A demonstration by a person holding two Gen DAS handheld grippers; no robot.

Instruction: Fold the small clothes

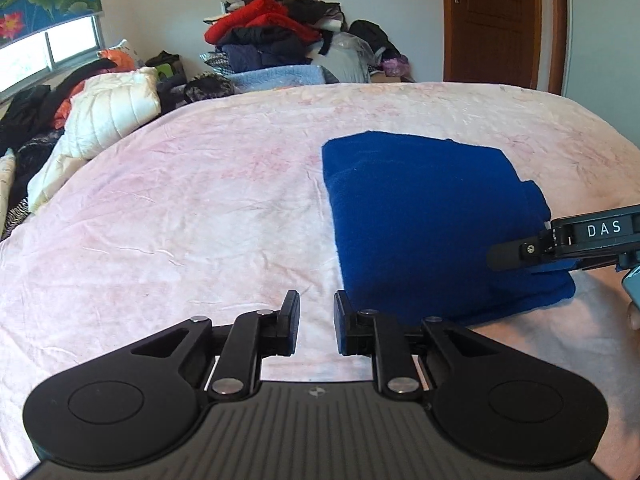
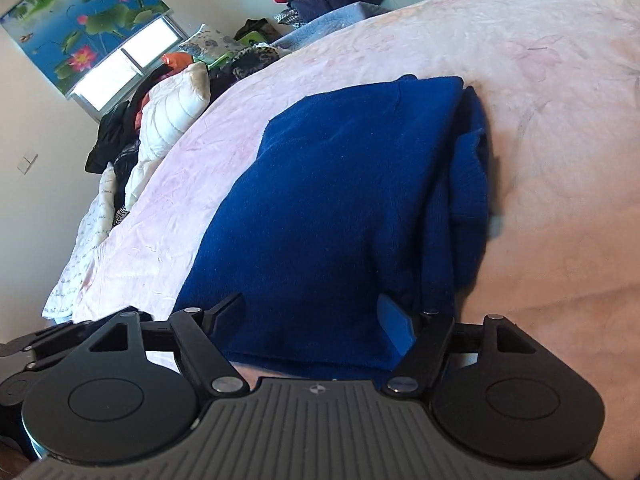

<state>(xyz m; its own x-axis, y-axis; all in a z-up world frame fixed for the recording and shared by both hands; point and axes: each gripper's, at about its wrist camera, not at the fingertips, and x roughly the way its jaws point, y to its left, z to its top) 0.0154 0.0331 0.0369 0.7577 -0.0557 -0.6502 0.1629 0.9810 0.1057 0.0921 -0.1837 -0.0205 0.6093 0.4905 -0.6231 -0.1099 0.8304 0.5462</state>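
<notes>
Folded blue garment (image 1: 432, 224) on pink bed (image 1: 200, 208), left gripper (image 1: 316, 322) jaws spread, empty, right gripper (image 2: 312, 320) lettered "DAS", jaws seemingly spread astride garment edge.

The garment (image 1: 428, 224) is deep solid blue, on a pale pink bed (image 1: 200, 200) with a faint mottled print. Beyond the bed, the pile (image 1: 280, 36) shows red, black, navy and light blue. A white quilted jacket (image 1: 112, 108) lies at the bed's edge. The blind (image 2: 88, 20) is blue with green leaves and pink lotus flowers. The door (image 1: 496, 20) is brown.

Open pink bedspread (image 1: 180, 208) left of the folded blue garment (image 1: 420, 216), clothes heap (image 1: 276, 28) (far edge) blocking beyond
</notes>
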